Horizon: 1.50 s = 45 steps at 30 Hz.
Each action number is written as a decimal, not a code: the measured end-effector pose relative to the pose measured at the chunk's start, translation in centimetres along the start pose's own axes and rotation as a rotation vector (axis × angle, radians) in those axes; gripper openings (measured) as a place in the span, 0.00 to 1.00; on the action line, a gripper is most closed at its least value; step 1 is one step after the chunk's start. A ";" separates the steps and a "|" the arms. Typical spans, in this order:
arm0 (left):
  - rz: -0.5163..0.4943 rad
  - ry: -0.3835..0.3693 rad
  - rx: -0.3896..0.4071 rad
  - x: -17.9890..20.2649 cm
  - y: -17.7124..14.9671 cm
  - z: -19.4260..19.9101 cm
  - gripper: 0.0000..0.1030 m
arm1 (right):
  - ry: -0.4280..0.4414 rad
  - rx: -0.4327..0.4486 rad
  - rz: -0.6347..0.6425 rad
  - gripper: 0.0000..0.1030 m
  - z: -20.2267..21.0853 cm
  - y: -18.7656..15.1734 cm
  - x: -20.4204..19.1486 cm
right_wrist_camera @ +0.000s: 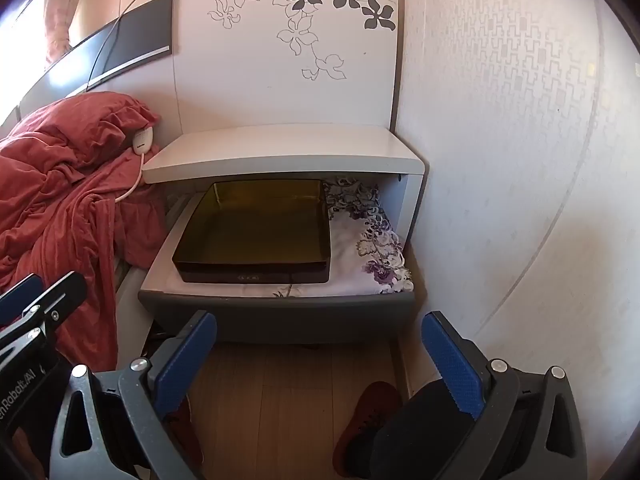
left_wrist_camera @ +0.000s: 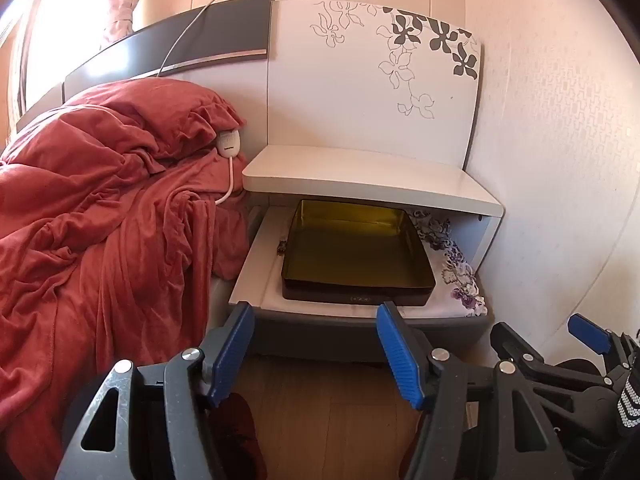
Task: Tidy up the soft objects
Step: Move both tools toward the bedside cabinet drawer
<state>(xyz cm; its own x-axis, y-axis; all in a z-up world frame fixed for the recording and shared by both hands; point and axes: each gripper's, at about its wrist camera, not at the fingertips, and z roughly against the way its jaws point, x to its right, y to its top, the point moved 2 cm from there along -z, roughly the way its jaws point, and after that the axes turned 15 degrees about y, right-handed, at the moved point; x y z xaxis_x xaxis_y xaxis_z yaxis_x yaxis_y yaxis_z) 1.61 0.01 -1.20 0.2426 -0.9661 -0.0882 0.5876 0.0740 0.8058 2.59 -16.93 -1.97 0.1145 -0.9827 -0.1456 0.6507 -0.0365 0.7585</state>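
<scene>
left wrist view: the left gripper (left_wrist_camera: 316,348) hangs in front of the open drawer (left_wrist_camera: 360,330) of the nightstand (left_wrist_camera: 372,184), its blue fingers (left_wrist_camera: 234,350) apart with nothing between them. at 12 o'clock from it a dark tray (left_wrist_camera: 356,256) with a yellowish inside sits in the drawer, apparently empty, on a floral cloth (left_wrist_camera: 460,276) that shows at the tray's 3 o'clock side. at 9 to 10 o'clock a red blanket (left_wrist_camera: 100,208) lies rumpled on the bed and spills over its edge toward the floor. a white controller (left_wrist_camera: 229,142) on a cord rests on the blanket, near the nightstand top. the right gripper (left_wrist_camera: 592,340) shows at 4 o'clock, beside the left.

right wrist view: the right gripper (right_wrist_camera: 320,364) is spread as wide as it goes and holds nothing; drawer (right_wrist_camera: 280,316), tray (right_wrist_camera: 256,232) and cloth (right_wrist_camera: 384,252) lie at 12 o'clock, blanket (right_wrist_camera: 68,184) at 9 to 10 o'clock. a red shoe (right_wrist_camera: 364,420) stands on the wood floor (right_wrist_camera: 296,400) at 6 o'clock.

judging by this, the tidying has hardly begun: no soft thing is gripped, the blanket is unfolded, and the cloth lies loosely in the drawer. which piece comes first, i cannot tell.
</scene>
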 end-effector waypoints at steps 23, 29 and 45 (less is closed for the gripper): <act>-0.049 0.013 0.021 1.0 -0.1 0.5 0.63 | -0.017 -0.023 -0.017 1.00 -0.7 -0.2 1.6; -0.079 -0.015 0.048 1.6 -0.1 1.2 0.63 | -0.043 -0.025 -0.030 1.00 -0.8 -0.2 2.6; -0.201 -0.103 0.082 4.4 -1.2 2.3 0.63 | -0.132 -0.026 -0.076 1.00 -0.9 0.0 6.2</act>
<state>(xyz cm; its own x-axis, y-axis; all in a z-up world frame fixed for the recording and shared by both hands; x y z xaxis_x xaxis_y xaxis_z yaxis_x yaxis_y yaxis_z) 0.15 -4.86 -1.20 0.0441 -0.9798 -0.1948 0.5502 -0.1390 0.8234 3.96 -22.84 -3.41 -0.0344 -0.9927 -0.1156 0.6728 -0.1086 0.7318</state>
